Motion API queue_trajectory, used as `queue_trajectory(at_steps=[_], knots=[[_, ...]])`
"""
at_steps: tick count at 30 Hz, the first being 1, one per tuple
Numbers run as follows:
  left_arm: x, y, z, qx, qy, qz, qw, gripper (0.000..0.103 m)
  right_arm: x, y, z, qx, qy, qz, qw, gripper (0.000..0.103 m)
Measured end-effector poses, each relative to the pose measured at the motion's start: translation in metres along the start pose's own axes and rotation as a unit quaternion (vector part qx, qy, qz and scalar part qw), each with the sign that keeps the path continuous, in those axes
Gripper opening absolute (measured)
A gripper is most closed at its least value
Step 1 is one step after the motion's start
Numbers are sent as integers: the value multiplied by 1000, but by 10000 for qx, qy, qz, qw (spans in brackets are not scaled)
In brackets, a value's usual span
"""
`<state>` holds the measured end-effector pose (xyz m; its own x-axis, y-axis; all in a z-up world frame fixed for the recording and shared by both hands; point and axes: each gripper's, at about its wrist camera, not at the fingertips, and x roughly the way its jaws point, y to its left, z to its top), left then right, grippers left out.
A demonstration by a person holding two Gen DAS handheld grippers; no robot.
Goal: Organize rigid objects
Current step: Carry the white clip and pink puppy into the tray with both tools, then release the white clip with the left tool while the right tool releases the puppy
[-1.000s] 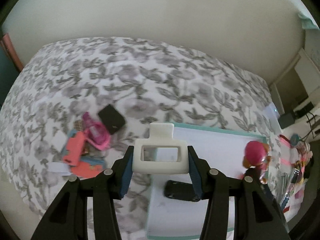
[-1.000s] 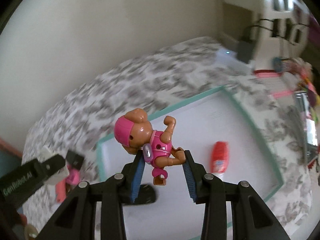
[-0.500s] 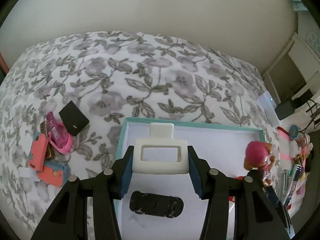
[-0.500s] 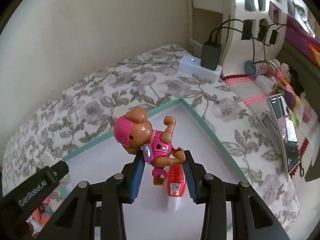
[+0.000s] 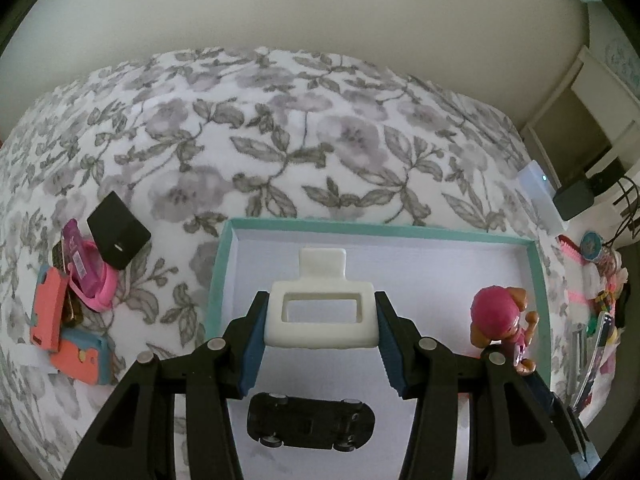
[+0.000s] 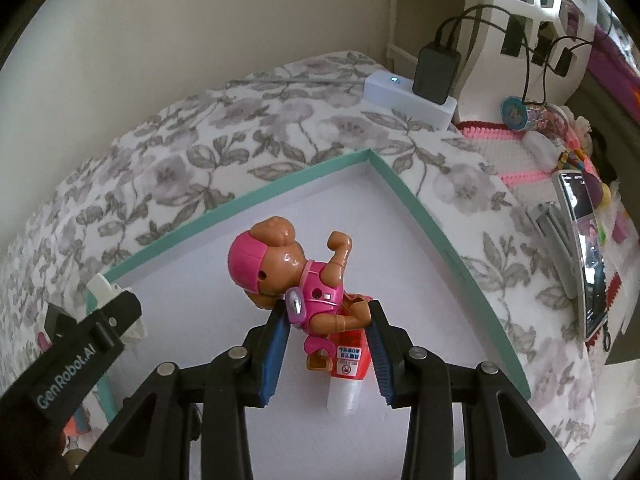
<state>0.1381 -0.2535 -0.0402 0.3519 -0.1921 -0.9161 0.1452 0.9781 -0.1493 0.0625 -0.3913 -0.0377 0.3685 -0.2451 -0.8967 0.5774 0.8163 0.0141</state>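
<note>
My left gripper (image 5: 320, 322) is shut on a white plastic bracket (image 5: 322, 312) with a rectangular hole, held over the white floor of a shallow teal-rimmed box (image 5: 372, 230). A black toy car (image 5: 310, 420) lies in the box just below my fingers. My right gripper (image 6: 328, 330) is shut on a pink-and-brown toy dog figure (image 6: 288, 264), hanging over the same box (image 6: 416, 208). Under it a red-and-white tube (image 6: 346, 372) lies on the box floor. The figure (image 5: 500, 316) and the right gripper show at the right of the left wrist view.
The box rests on a floral bedspread (image 5: 280, 128). Left of it lie a black square block (image 5: 118, 230), a pink toy (image 5: 86, 268) and orange cases (image 5: 50, 308). A white device (image 6: 408, 98) with a black charger, a phone (image 6: 586, 252) and trinkets crowd the right side.
Both grippers have sunk toward the box with their loads still held. The box floor, black car and red tube now lie closer beneath them, and the view has swung from bedspread to box.
</note>
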Motion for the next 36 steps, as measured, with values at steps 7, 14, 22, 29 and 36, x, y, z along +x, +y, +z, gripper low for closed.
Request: queue_trajectory(at_steps=[7,14,22,29,36], knots=[[4,6,-2,-70,42,64,9999,56,5,6,-3,-168,119,-26,9998,41],[-5,4,0,-17,-55,21,10000,65,5,7,-4,-211,138,8,9997,41],[-17,9,2,-9,-243,563,9981,68,8,9,-4,-287,209,67,9993,41],[-12,19,0,-120,-105,816,9965,81,9,12,-4,-393,224,84,9989,41],[-9,24,-2,-198,-22,977,9950,81,9,12,-4,-411,224,96,9989,41]])
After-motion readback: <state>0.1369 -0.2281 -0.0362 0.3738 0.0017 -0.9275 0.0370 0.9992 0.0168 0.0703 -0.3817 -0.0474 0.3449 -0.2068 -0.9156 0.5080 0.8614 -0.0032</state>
